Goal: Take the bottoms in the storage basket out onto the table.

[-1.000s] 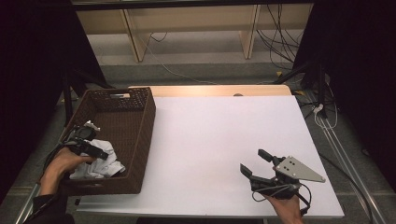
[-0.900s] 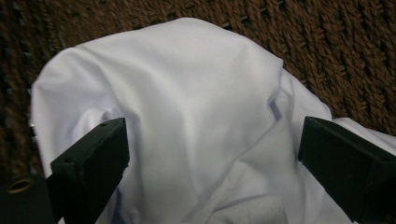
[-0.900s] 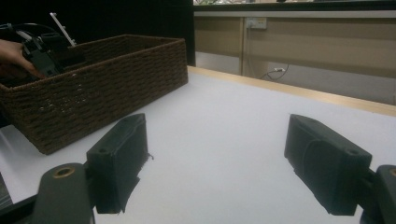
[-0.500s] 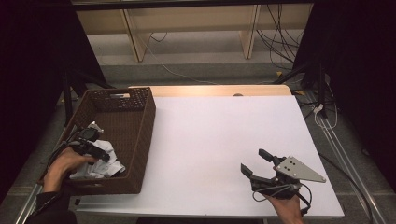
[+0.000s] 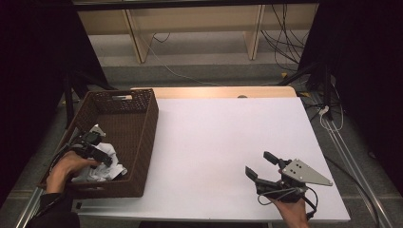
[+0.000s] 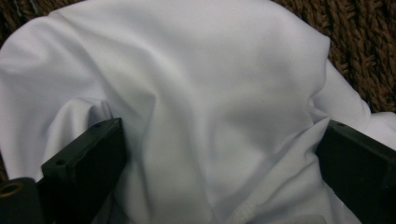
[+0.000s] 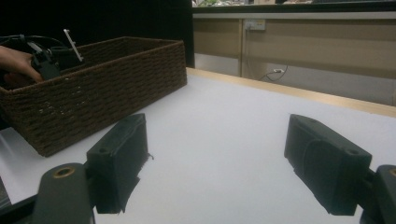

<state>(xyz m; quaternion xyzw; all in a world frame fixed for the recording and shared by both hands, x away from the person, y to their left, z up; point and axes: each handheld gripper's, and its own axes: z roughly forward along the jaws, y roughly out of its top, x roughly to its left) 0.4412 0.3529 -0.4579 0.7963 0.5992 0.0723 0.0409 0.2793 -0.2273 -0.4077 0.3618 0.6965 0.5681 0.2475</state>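
At the far left we see the brown woven basket (image 5: 142, 128) standing on the white bench (image 5: 223, 142), at its left edge. In the near end of the basket lies a crumpled white cloth (image 5: 102, 166). The left claw (image 5: 102, 156) is down inside the basket on top of that cloth. In the left gripper view its two black jaws stand spread wide, pressed into the folds of the cloth (image 6: 201, 102), which bulges between them without being pinched. Moving right, the middle of the bench is bare. Near the front right edge we find the right claw (image 5: 259, 166), held just above the bench and pointing toward the basket (image 7: 93, 93). Its jaws are spread apart with nothing between them.
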